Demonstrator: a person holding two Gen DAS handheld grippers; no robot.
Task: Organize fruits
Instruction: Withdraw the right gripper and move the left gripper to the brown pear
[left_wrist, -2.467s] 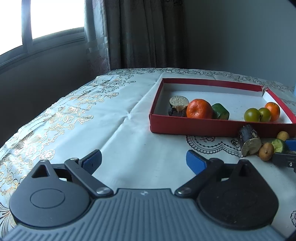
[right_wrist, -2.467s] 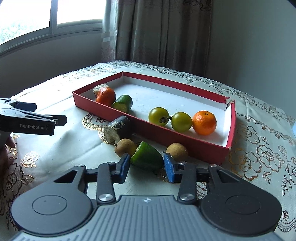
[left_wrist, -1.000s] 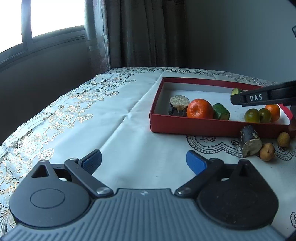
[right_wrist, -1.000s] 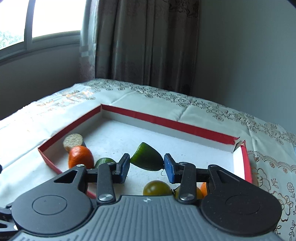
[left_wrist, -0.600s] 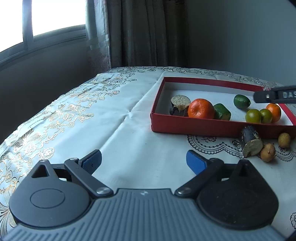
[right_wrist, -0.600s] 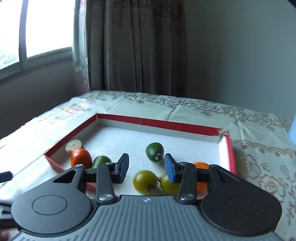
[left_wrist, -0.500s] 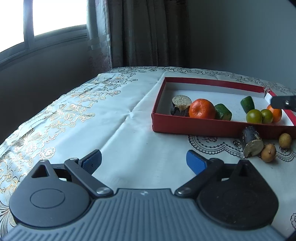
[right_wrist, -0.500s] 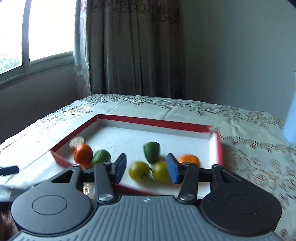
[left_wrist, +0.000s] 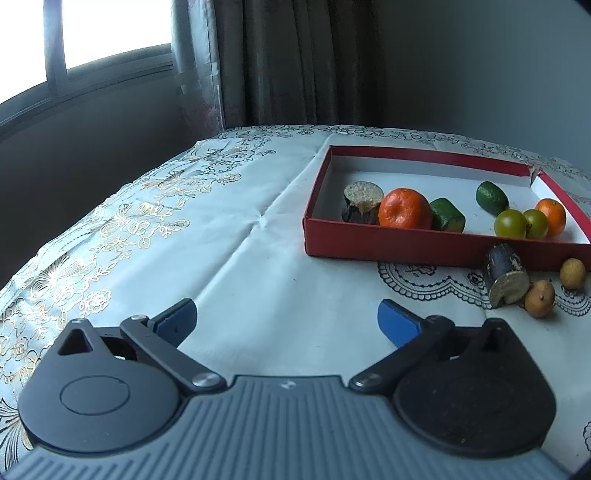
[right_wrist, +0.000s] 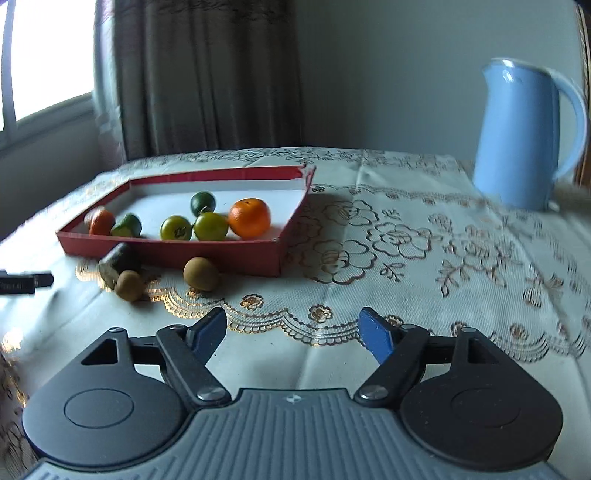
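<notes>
A: Where's the fruit rel. to the red box (left_wrist: 436, 245)?

B: Inside it, at the left end: a cut dark stub (left_wrist: 360, 201) w/ a pale face, touching a big orange mandarin (left_wrist: 405, 214), then a green cut piece (left_wrist: 447, 215) right beside that. Toward the right end: 2 yellow-green tomatoes (left_wrist: 511, 223) touching each other, a smaller mandarin (left_wrist: 552, 216) against them, and a dark green oval fruit (left_wrist: 491, 197) just behind the tomatoes, nearer the box's far wall.

A: Anything outside the box?

B: 3 things, all on the lace tablecloth (left_wrist: 229, 236) by the box's near wall: a dark log-like piece (left_wrist: 505, 278) leaning at the wall, 1 small brown round fruit (left_wrist: 539, 298) touching it, another brown one (left_wrist: 572, 273) a bit to the right (longans, maybe; can't tell for sure).

A: Grippers?

B: Left gripper (left_wrist: 287, 317) is spread wide, nothing between its blue pads, over bare cloth well short of the box's left corner. Right gripper (right_wrist: 291, 328) has its jaws opening, also nothing between them, on the near side of the box toward its right end.

A: Other stuff?

B: A light-blue jug (right_wrist: 517, 136) stands well to the right of the box (blurred in the right wrist view). Curtain (left_wrist: 295, 62) and window (left_wrist: 110, 33) are behind the box's far side.
</notes>
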